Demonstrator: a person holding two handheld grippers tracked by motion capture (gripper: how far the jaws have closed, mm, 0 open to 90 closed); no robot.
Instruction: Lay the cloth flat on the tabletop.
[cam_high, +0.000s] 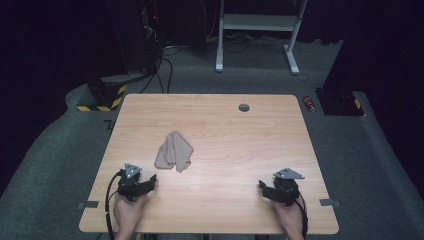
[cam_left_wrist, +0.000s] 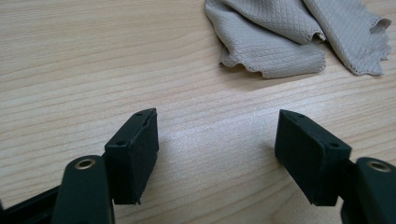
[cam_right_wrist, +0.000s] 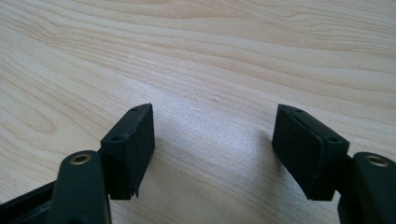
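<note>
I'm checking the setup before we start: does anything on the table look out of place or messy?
Only the beige cloth: it lies crumpled in a loose heap left of the table's middle, with folds and a wavy edge, not spread flat. The left gripper and right gripper rest open near the front edge, holding nothing.

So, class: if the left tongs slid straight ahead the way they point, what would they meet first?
Probably the crumpled beige cloth; bare table lies between it and the open left tongs, though it sits slightly right of centre.
</note>
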